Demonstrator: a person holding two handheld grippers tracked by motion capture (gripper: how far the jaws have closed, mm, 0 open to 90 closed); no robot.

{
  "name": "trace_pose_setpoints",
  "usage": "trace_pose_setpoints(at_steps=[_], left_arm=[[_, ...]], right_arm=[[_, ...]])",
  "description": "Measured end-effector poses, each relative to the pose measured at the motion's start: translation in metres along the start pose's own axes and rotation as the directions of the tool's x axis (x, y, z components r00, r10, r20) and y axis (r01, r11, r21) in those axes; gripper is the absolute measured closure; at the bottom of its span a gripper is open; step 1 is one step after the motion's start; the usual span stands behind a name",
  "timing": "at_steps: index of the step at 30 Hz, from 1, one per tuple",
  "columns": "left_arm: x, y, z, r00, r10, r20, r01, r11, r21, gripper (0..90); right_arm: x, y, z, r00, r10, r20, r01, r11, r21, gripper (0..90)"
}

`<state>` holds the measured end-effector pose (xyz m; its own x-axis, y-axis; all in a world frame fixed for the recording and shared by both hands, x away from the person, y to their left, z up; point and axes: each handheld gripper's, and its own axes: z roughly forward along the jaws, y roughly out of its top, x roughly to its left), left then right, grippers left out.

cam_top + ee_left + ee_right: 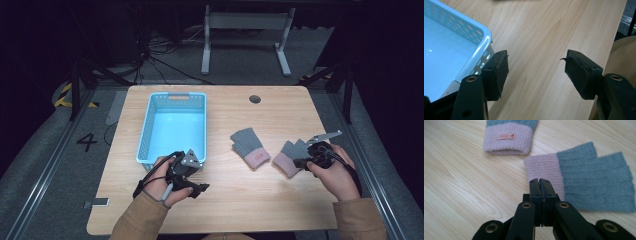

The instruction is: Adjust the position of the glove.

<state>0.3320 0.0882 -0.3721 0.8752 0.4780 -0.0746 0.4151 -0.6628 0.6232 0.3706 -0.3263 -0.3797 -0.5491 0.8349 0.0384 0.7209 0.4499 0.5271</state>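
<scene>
My right gripper (pixel 540 181) has its jaws pressed flat together, empty, tips over the pink cuff of the nearer glove (pixel 584 178); the second glove (pixel 507 135) lies just beyond on the desk (pixel 461 182). My left gripper (pixel 536 72) stands wide open over bare wood beside the blue basket (pixel 485 41) corner.

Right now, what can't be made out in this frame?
- Right gripper: jaws shut over the near glove's cuff; whether they pinch any knit is hidden behind the jaws.
- Far glove: fingers cut off by the top edge of the right gripper view; label too small to read.
- Basket: cut off by the left gripper view's left edge.
</scene>
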Motion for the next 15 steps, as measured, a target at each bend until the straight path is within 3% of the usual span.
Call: trace_pose_setpoints(at_steps=[15], left_arm=[[-0.003,0.001,0.004,0.9992,0.026,0.030,-0.027,0.9991,0.033,34.6]], right_arm=[[0.021,0.005,0.033,0.9944,-0.096,-0.045,0.097,0.995,0.026,90.0]])
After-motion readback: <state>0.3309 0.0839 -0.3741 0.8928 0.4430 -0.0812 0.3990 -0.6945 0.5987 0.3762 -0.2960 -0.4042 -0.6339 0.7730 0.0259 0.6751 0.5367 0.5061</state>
